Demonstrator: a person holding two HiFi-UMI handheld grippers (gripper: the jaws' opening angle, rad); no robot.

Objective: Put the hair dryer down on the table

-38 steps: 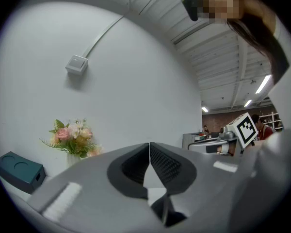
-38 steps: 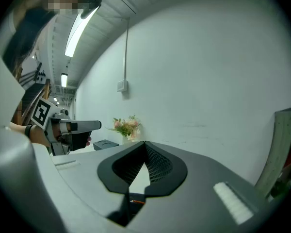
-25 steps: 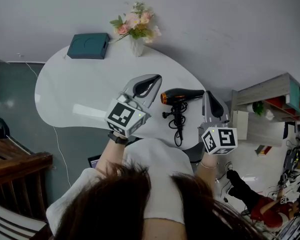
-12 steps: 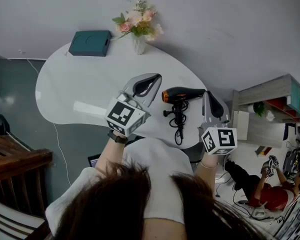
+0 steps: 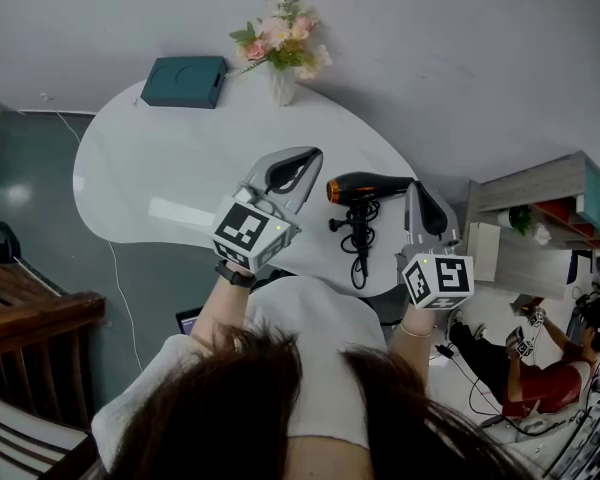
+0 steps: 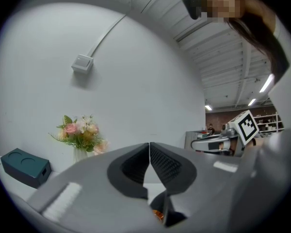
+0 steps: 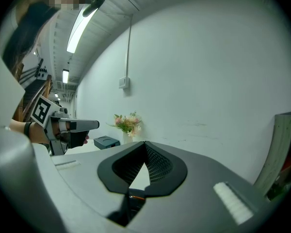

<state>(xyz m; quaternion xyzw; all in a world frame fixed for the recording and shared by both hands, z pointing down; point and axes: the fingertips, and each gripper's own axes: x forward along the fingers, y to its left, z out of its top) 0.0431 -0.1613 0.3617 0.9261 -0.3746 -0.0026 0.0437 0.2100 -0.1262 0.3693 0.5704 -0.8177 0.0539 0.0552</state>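
Observation:
The black hair dryer (image 5: 365, 188) with an orange nozzle lies on its side on the white table (image 5: 170, 168), its cord (image 5: 358, 240) bunched toward the near edge. My left gripper (image 5: 305, 155) is to the left of the dryer, apart from it, shut with nothing in it; in the left gripper view its jaws (image 6: 149, 145) meet tip to tip. My right gripper (image 5: 416, 186) is just right of the dryer's rear end, also shut and empty, its jaws (image 7: 145, 143) touching. Each gripper shows in the other's view: the right gripper (image 6: 223, 140) and the left gripper (image 7: 70, 126).
A vase of pink flowers (image 5: 280, 53) and a teal box (image 5: 185, 80) stand at the table's far edge by the wall. A shelf unit (image 5: 540, 218) is at the right. A person in red (image 5: 525, 383) sits on the floor at lower right.
Neither gripper nor the hair dryer has moved. The head view has shifted slightly, and the person on the floor has changed position.

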